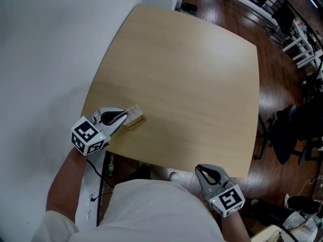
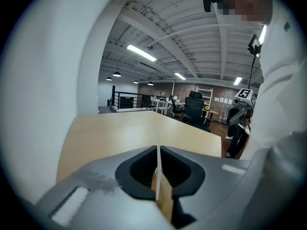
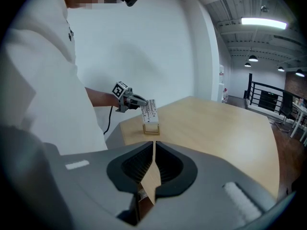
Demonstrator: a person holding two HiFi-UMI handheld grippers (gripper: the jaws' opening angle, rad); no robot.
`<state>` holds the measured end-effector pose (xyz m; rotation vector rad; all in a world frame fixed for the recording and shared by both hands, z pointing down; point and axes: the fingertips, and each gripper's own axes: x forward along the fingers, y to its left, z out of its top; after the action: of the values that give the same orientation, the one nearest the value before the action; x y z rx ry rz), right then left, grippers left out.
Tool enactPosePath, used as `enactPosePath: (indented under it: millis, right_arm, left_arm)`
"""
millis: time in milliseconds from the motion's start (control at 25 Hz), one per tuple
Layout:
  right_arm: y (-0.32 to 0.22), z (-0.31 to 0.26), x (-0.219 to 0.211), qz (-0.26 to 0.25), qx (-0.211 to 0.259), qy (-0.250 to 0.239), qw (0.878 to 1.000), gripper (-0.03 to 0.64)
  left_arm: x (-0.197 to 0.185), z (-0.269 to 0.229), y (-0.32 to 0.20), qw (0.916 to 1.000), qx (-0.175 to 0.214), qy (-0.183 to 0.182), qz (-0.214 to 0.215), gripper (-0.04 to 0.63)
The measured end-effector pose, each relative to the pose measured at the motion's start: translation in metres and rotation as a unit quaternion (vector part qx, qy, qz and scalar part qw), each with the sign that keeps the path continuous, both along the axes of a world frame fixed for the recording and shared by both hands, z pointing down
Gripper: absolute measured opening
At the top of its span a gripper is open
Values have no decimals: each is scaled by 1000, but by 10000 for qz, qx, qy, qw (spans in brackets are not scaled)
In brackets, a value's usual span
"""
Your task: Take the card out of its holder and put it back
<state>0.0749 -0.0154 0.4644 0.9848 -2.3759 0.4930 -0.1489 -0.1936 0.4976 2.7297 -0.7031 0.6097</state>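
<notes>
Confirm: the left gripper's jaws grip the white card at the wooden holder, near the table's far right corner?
Wrong corner: the left gripper grips the white card at the wooden holder by the near left corner of the table, as the head view shows.

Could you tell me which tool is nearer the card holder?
Left. The left tool grips the card at the holder; the right tool hovers apart at the table's near edge.

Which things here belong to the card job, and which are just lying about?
In the job:
- card, clamped in the left gripper
- wooden holder right below it
- table under them

Just about:
- right gripper, shut, empty, idle at the table's near edge
- black office chair
- railing in the background
</notes>
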Motion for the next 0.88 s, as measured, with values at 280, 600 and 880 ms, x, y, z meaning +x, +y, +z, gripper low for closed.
enactPosePath:
  millis: [280, 600, 880]
  right_arm:
    - [-6, 4, -4, -82, 6, 47, 10000, 23]
    - [-10, 3, -9, -159, 10, 75, 9998, 23]
    - [-11, 4, -7, -192, 9, 113, 9998, 23]
  left_arm:
    - [0, 8, -3, 10000, -62, -4, 52, 17]
    - [1, 15, -5, 9998, -135, -58, 151, 17]
    - [3, 36, -4, 9995, -245, -58, 195, 17]
